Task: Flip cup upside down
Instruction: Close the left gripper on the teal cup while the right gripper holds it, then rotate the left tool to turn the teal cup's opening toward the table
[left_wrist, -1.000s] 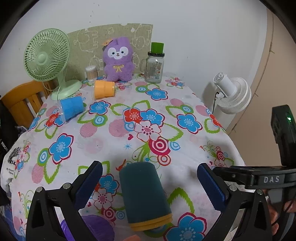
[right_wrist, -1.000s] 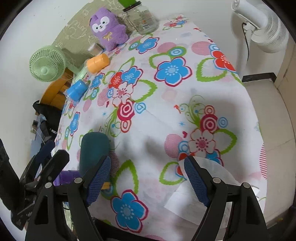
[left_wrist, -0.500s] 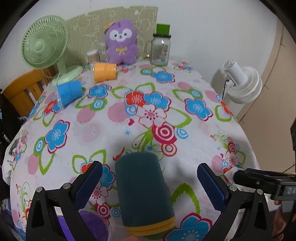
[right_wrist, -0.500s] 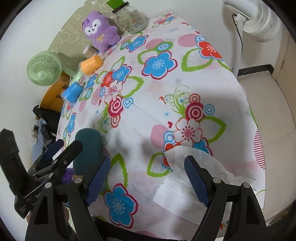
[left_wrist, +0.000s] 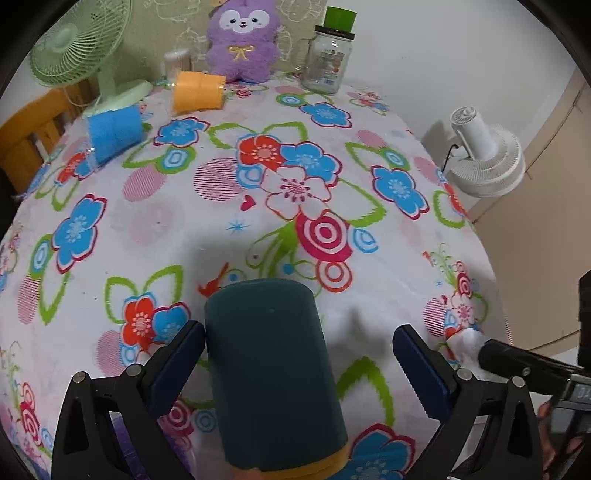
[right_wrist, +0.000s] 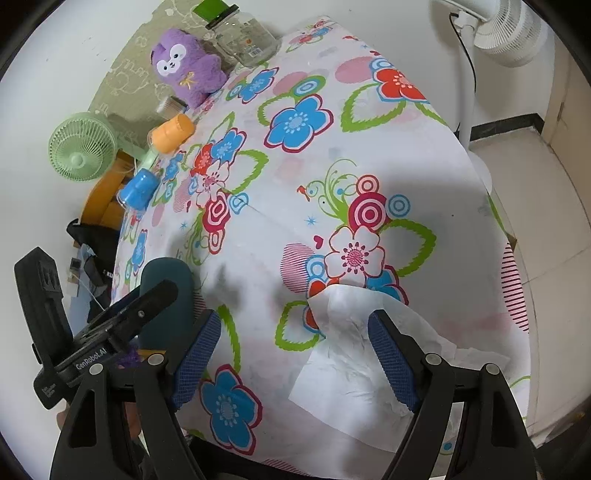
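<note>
A dark teal cup (left_wrist: 273, 373) with a yellow rim lies on its side on the flowered tablecloth (left_wrist: 258, 206), base pointing away from me. My left gripper (left_wrist: 299, 350) is open around it; the left pad touches or nearly touches the cup, the right pad stands well clear. In the right wrist view the cup (right_wrist: 168, 284) lies at the left, partly hidden by the left gripper's body. My right gripper (right_wrist: 295, 339) is open and empty above a white tissue (right_wrist: 354, 354) near the table's front edge.
An orange cup (left_wrist: 199, 91) and a blue cup (left_wrist: 114, 131) lie on their sides at the far left. A green fan (left_wrist: 85, 48), a purple plush (left_wrist: 242, 37) and a glass jar (left_wrist: 328, 55) stand at the back. A white fan (left_wrist: 484, 158) stands beyond the right edge.
My left gripper has moved forward and down over the teal cup, which now sits between its pads. My right gripper has shifted slightly; the tissue is closer under it.
</note>
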